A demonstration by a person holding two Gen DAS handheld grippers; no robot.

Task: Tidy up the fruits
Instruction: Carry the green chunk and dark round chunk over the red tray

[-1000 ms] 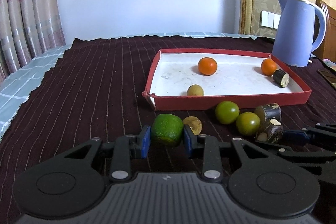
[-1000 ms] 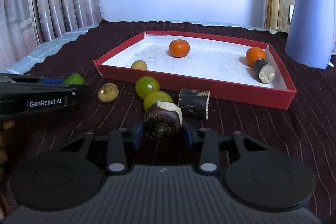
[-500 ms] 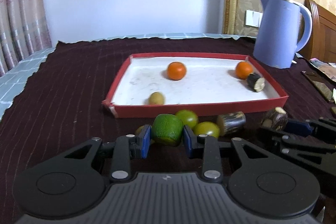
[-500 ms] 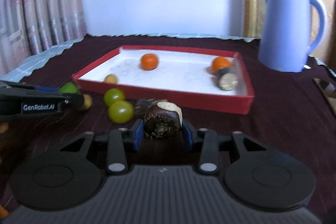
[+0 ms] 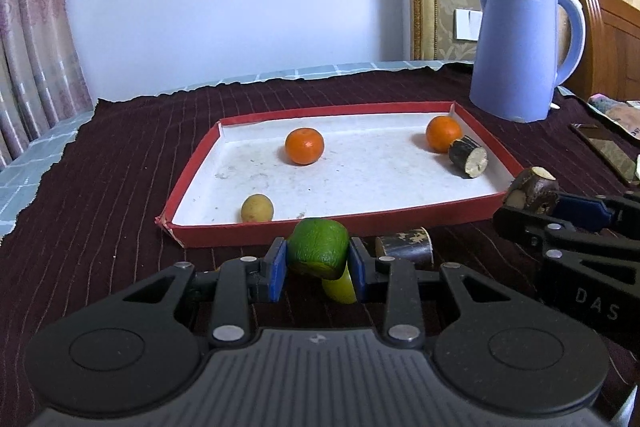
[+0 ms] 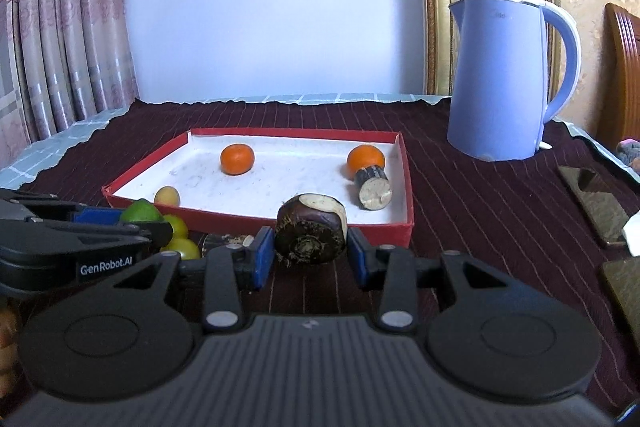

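We are carrying a round green citrus fruit (image 5: pixel 318 247) in the left hand-held gripper (image 5: pixel 318 267) and a dark brown water chestnut (image 6: pixel 311 229) in the right hand-held gripper (image 6: pixel 310 255), both just before the shallow red cardboard tray (image 5: pixel 400 225). Risk: either round piece is slipping from its narrow pinch, or clipping the tray's near wall.

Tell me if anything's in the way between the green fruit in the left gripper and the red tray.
Nothing visible blocks it. The green fruit, clamped in the left gripper, is just short of the red tray, whose low front wall is the only thing to clear. The white floor beyond, beside the small yellow fruit, is bare.
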